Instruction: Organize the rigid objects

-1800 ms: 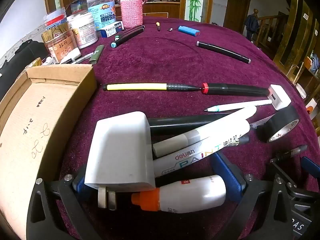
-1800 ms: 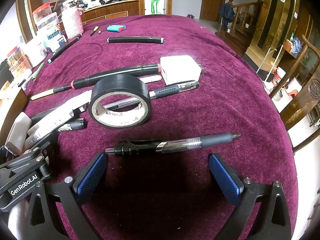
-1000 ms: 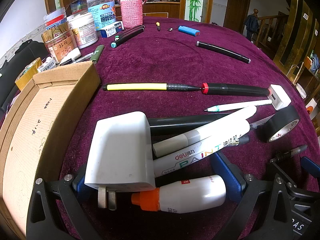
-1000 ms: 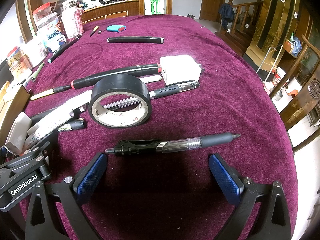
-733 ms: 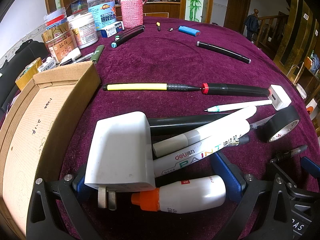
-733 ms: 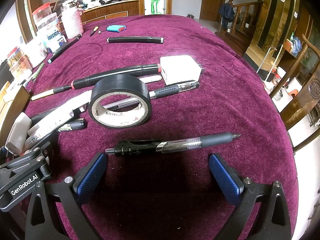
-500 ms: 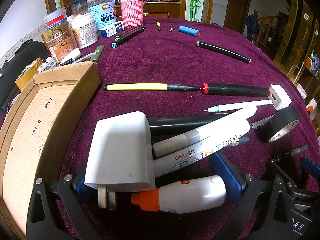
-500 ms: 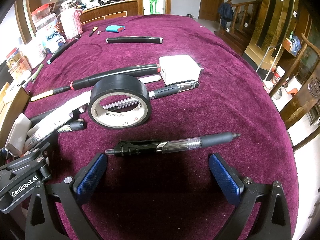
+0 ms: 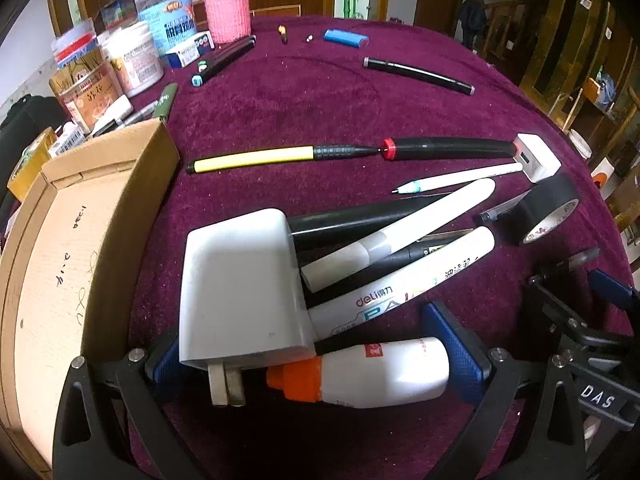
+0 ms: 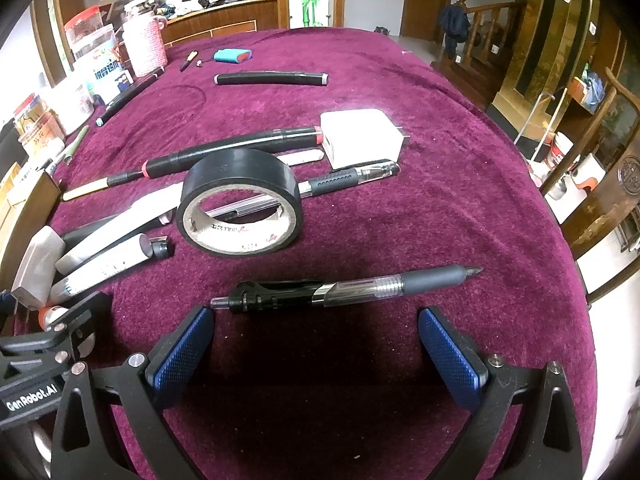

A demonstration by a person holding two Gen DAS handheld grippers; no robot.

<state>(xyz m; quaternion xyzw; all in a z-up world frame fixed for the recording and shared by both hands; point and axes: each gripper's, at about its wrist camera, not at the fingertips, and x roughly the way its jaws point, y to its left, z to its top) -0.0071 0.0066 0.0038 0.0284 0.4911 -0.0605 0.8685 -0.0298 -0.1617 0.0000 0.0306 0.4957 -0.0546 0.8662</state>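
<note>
On the purple cloth, my left gripper is open, its blue pads on either side of a white charger plug and a white glue bottle with an orange cap. White paint markers and a black pen lie just beyond. My right gripper is open, with a black retractable pen lying crosswise on the cloth just ahead of its pads. A black tape roll and a white cube charger lie farther on.
An open cardboard box stands left of the left gripper. Jars and a pink-sleeved bottle crowd the far left. A yellow-and-black pen, a black marker and a blue lighter lie mid-table. The table edge drops off right.
The cardboard box has shifted slightly in the left wrist view early on. Both grippers have stayed nearly still, and nothing was picked up.
</note>
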